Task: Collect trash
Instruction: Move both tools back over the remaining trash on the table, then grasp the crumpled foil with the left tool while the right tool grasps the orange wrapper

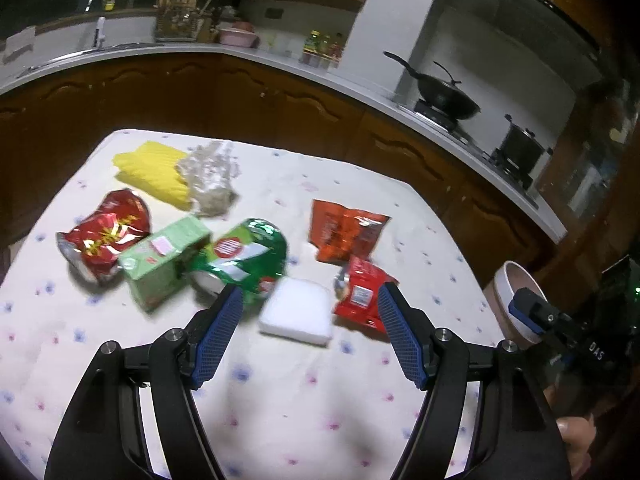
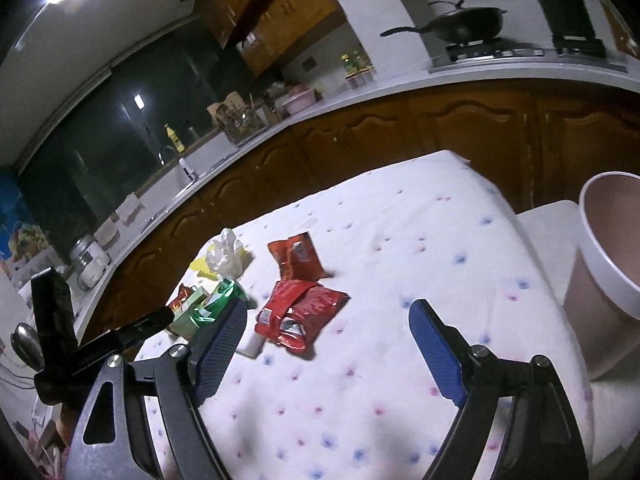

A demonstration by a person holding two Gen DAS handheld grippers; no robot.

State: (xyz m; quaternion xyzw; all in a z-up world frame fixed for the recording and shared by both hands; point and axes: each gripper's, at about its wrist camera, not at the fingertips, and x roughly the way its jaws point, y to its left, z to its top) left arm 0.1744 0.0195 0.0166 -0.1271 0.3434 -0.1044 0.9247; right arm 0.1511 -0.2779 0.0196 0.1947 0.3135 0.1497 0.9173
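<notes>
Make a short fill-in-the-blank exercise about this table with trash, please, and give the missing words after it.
1. The left gripper holds ____.
2. The white sponge lies between the red packet and the ____ bag.
3. The wok stands on the ____.
4. The flowered tablecloth is mostly ____.

Missing words: nothing; green; stove; white

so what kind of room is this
A home kitchen, most likely: a wok and a pot sit on a gas stove, a sink tap stands at the counter, and wooden cabinets run beneath it.
</notes>
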